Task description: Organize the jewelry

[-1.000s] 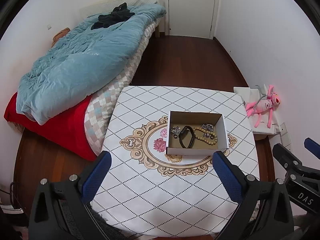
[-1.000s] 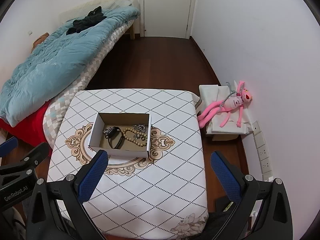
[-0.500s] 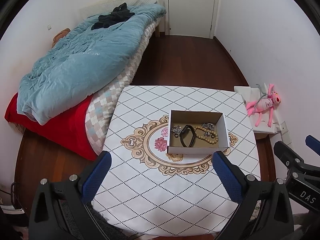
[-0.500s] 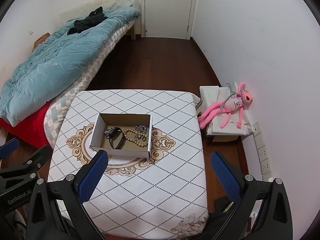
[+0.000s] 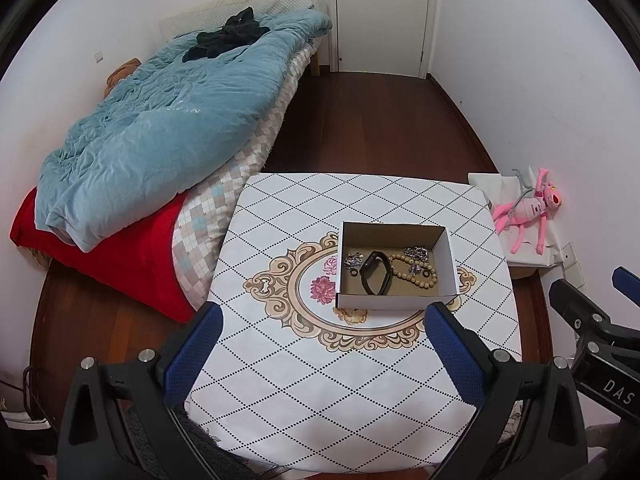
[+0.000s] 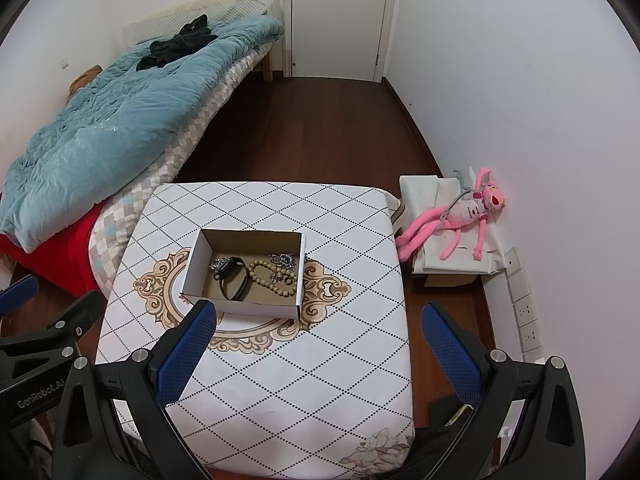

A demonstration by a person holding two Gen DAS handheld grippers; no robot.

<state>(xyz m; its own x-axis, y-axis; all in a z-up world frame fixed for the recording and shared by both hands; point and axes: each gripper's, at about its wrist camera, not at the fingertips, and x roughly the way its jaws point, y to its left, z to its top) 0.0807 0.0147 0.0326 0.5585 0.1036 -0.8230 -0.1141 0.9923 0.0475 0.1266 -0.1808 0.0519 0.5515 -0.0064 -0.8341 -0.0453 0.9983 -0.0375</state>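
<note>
A small table [image 5: 280,380] draped in a white cloth with a black diamond pattern and a gold oval design stands beside a bed [image 5: 168,136] with a blue quilt. On the cloth, over the right part of the oval, sits an open, shallow cardboard box [image 5: 394,303] with white outer walls; its longer side runs left to right across the table.

Inside the box lies the jewelry. A black band [image 5: 376,273] forms a loop, its long axis running roughly from the near wall toward the far wall. Just to its right a string of tan beads [image 5: 414,270] lies in a loop stretched left to right. Small silver pieces [image 5: 417,253] sit near the far right corner and another cluster [image 5: 353,260] lies left of the band.

The left gripper [image 5: 318,354] hovers above the near part of the table, blue-padded fingers spread wide, holding nothing. The right gripper [image 6: 318,350] hovers likewise, spread wide and empty, its left finger [image 6: 186,350] overlapping the box's near edge in the right wrist view.

A pink plush toy [image 6: 460,216] lies against the right wall.
</note>
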